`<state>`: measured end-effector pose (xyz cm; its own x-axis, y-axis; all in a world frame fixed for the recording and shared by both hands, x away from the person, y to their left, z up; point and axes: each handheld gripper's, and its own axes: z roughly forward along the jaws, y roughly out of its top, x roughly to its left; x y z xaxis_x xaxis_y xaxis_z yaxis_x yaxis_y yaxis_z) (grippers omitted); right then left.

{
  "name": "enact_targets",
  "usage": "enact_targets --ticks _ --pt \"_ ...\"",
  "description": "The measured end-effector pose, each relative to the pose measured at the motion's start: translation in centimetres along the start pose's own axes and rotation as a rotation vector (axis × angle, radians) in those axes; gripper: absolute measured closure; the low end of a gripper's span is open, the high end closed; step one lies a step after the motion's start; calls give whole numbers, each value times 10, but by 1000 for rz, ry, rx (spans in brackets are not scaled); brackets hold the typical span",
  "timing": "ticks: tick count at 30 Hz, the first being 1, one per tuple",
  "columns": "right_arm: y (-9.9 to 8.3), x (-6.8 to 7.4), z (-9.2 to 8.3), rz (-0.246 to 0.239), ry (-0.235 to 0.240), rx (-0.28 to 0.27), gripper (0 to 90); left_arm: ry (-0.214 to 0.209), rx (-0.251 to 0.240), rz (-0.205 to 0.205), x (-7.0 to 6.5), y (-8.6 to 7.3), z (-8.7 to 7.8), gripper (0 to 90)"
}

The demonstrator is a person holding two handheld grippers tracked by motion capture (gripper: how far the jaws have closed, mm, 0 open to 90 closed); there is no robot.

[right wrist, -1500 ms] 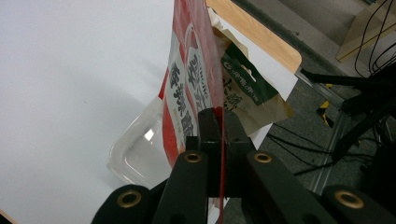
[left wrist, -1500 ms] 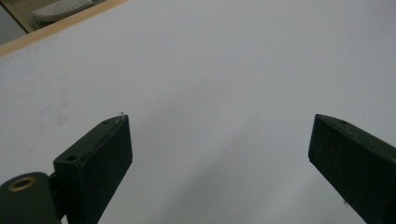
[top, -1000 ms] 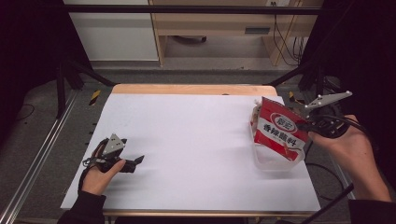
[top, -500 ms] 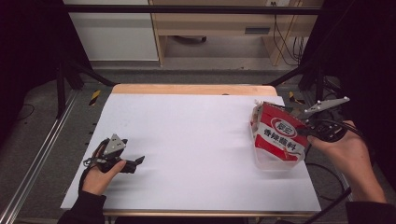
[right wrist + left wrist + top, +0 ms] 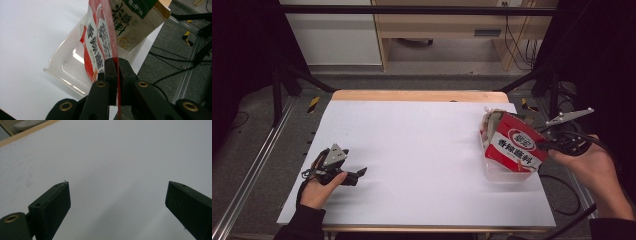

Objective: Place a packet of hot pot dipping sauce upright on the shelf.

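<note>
The red packet [image 5: 513, 148] sits at about 3 o'clock on the worktop [image 5: 422, 150], lower end inside a clear plastic tray [image 5: 504, 174] near the right edge. It's pinched at its edge by the right gripper [image 5: 546, 145]; fingers nearly closed, w/ just the thin red film between the pads.

Vs. the earlier frames: the packet has dropped lower and tilted flatter over the tray, and the right hand [image 5: 592, 167] has come down and shifted toward 5 o'clock. Fingers eased apart a touch in the last half sec, packet still between them. The left gripper [image 5: 360, 173] hasn't moved, parked at approx. 8 o'clock w/ the left hand [image 5: 319, 187] on it.

View differences: the right gripper view gives the grip close up, both pads [image 5: 110, 72] clamped on the red packet [image 5: 100, 37], plus a second, brown packet [image 5: 136, 22] behind it at 1 o'clock and the tray [image 5: 67, 65] rim at 9 o'clock; the high view barely hints at the brown one. The left gripper view shows its fingers [image 5: 53, 202] spread wide, bare white worktop [image 5: 112, 157] between, holding nothing.
</note>
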<state>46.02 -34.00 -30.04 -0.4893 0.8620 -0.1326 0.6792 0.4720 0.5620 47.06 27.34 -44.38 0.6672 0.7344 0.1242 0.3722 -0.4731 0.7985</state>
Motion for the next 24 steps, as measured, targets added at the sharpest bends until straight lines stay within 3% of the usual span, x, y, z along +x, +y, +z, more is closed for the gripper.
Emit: enact_targets --ticks 5,9,15,24 --pt "-3 -1 0 1 9 -5 822 -1 -1 -1 0 0 0 61" --pt "0 1 1 -9 3 -20 695 -3 -1 0 -1 0 0 61" --pt "13 11 4 -32 -29 -45 508 -8 0 4 -1 0 1 60" --pt "38 23 12 -20 -104 -87 286 -7 1 4 -1 0 1 61"
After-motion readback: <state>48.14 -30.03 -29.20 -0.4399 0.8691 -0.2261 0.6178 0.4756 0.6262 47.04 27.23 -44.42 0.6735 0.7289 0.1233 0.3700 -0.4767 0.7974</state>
